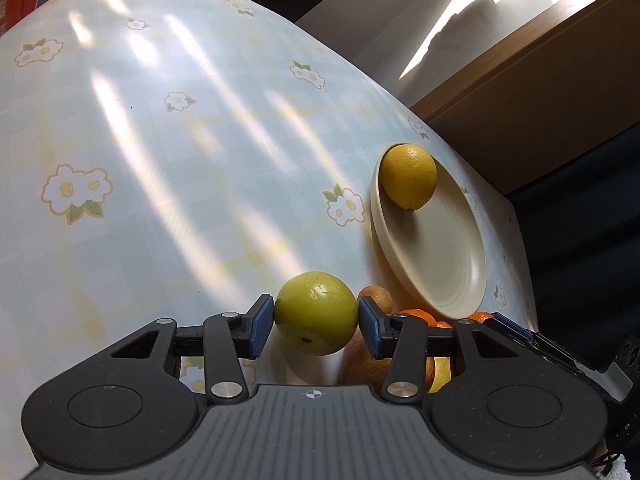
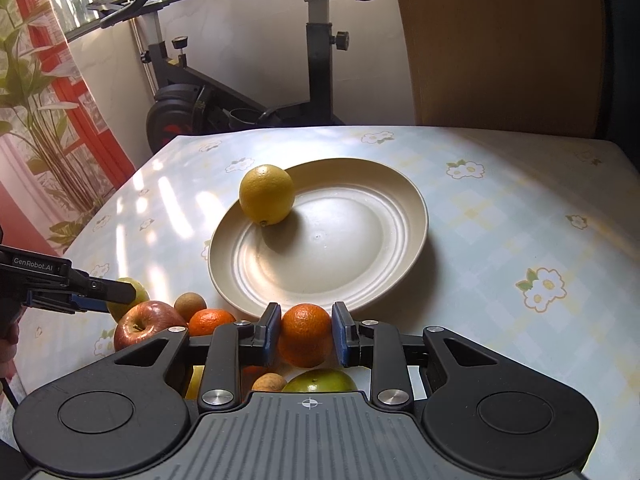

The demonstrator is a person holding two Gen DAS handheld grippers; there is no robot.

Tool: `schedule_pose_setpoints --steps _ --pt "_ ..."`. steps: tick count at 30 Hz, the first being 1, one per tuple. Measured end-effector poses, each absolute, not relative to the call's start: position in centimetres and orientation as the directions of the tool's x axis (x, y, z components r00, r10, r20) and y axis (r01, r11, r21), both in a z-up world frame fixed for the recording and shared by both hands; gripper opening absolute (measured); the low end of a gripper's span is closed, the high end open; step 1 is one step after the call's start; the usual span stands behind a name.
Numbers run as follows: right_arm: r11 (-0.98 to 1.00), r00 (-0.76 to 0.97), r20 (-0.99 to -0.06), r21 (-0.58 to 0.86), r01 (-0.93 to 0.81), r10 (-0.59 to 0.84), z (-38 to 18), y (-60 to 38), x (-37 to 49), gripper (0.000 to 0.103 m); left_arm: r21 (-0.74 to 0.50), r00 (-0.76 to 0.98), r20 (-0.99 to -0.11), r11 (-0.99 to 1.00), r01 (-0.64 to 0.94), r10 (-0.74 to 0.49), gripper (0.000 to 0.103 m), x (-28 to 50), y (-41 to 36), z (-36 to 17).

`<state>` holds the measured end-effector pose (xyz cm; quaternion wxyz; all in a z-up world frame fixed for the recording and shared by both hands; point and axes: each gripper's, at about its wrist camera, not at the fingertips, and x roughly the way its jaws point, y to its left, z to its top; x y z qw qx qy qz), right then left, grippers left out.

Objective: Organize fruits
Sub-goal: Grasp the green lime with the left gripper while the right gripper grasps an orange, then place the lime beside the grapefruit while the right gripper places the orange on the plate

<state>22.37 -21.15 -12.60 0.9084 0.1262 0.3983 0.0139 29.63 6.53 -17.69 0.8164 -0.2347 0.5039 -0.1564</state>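
In the left wrist view a round green-yellow fruit sits between the blue pads of my left gripper; both pads press on its sides. In the right wrist view my right gripper is shut on an orange just in front of the cream plate. A yellow citrus fruit lies on the plate's far left side. Beside the plate is a pile of fruit: a red apple, another orange, a small brown fruit and a green fruit under my right gripper.
The table wears a pale checked cloth with flower prints. An exercise bike stands behind its far edge, a wooden panel at the back right. A curtain with a plant print hangs on the left.
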Motion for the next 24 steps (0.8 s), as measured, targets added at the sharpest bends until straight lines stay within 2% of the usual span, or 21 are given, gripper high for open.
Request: schedule_pose_setpoints --steps 12,24 --pt "0.969 0.701 -0.706 0.231 0.089 0.104 -11.5 -24.0 24.7 0.025 -0.398 0.507 -0.714 0.876 0.272 -0.482 0.049 33.2 1.6 -13.3" --pt "0.97 0.676 -0.733 0.211 0.12 0.076 -13.0 -27.2 30.6 0.025 -0.279 0.464 -0.767 0.881 0.382 -0.444 0.049 37.5 -4.5 -14.5"
